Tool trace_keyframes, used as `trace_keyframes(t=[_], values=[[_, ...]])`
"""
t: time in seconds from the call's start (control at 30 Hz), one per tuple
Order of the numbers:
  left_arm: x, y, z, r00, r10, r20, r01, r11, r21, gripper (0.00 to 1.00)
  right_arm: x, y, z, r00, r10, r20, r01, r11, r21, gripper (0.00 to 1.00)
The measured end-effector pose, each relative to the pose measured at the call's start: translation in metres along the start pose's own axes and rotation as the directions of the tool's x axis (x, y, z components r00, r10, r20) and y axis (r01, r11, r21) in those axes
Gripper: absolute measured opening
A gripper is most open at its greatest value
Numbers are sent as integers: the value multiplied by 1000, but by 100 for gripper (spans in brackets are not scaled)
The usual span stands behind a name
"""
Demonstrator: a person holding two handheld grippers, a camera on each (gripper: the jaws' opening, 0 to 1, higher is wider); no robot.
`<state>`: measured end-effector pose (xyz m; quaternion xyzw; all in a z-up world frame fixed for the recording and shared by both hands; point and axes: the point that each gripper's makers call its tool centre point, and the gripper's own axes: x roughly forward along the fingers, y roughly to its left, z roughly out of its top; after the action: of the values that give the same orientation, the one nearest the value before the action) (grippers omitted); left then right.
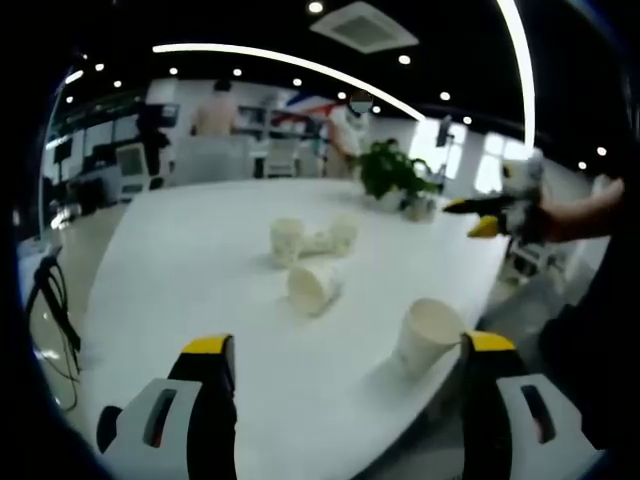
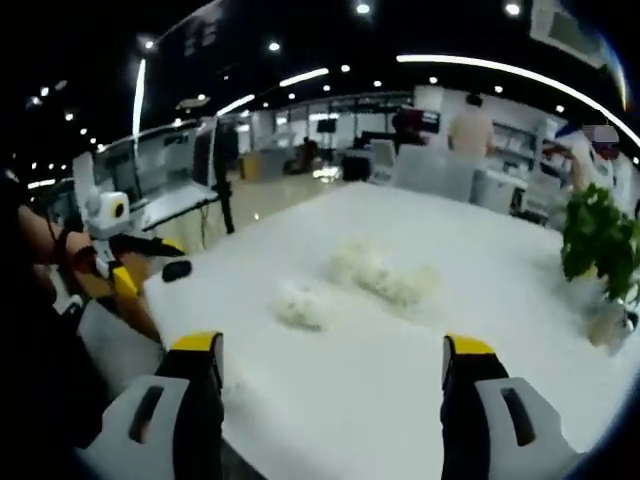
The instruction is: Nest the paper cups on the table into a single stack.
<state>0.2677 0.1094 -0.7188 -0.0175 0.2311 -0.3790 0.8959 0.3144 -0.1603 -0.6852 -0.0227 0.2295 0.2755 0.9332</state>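
The table [image 1: 200, 290] is plain white, and the paper cups on it are white to cream: the near cup [image 1: 428, 335], the tipped cup [image 1: 313, 287] and the upright cup [image 1: 286, 240] farther off. In the right gripper view the cups blur into pale smudges (no pattern can be made out). The left gripper [image 1: 345, 400] has black jaws with yellow tips and light grey housings, as does the right gripper [image 2: 330, 400]. The far plant [image 1: 390, 172] is dark green.
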Motion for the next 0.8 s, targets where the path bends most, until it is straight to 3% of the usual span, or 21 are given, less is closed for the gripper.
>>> trace_keyframes(t=[0.1,0.2,0.5,0.6,0.8], values=[[3,-1,-1,1000,-9,-10,9,1000,2,92,-2,-9,2,999,-27,31,25,997,79,100],[5,-2,1,1000,-14,-9,14,1000,6,92,-6,-15,2,998,-48,48,42,990,134,100],[10,0,4,1000,-29,1,29,999,-28,93,-9,-15,-2,998,-57,37,53,993,106,100],[15,-1,7,998,-49,40,53,991,-125,94,-9,-12,-6,998,-60,28,56,991,118,100],[22,5,9,996,-63,61,74,979,-191,87,-11,-10,-7,997,-67,31,63,992,111,100]])
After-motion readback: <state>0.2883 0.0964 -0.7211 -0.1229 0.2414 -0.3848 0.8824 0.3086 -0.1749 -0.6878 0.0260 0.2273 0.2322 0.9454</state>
